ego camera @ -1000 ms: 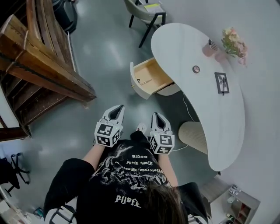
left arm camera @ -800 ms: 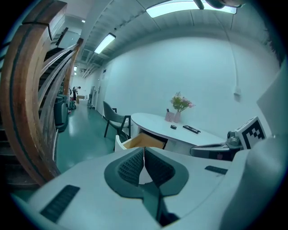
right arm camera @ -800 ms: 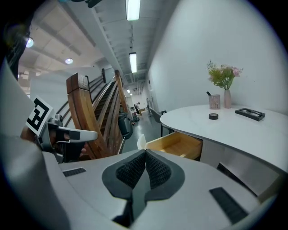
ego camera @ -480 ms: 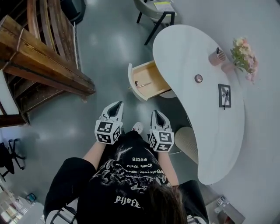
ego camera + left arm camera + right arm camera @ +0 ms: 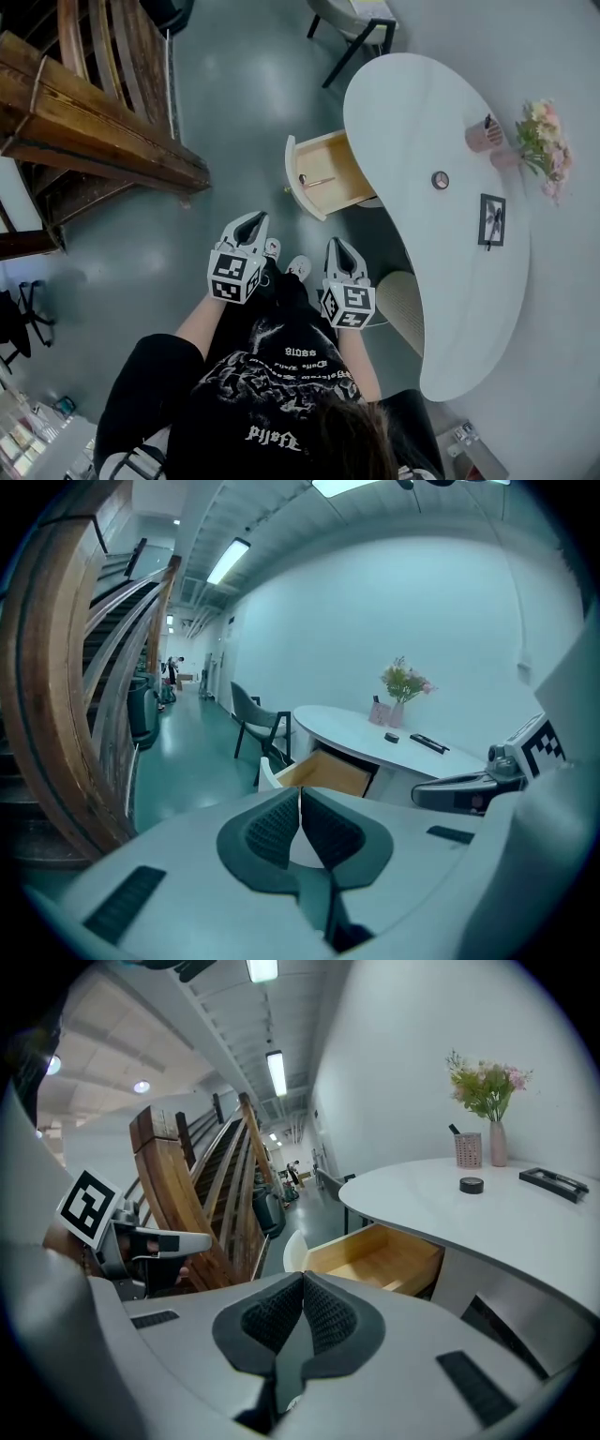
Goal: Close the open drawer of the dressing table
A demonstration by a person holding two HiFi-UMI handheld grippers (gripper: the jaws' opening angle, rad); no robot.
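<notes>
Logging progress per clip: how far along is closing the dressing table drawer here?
Done: nothing yet; the drawer stands pulled out of the dressing table, wooden inside showing. In hand: the left gripper and right gripper, jaws together and empty, point towards it from short of its front. Left: reach the front and push it shut.

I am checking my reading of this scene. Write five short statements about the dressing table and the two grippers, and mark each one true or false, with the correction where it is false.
1. The drawer of the dressing table stands open. True.
2. The left gripper touches the drawer. False: it is held apart from it, with a clear gap between them.
3. The left gripper and the right gripper have their fingers together and hold nothing. True.
4. The flowers lie inside the drawer. False: they stand on the table top.
5. The drawer is packed full. False: its wooden bottom is almost bare.
</notes>
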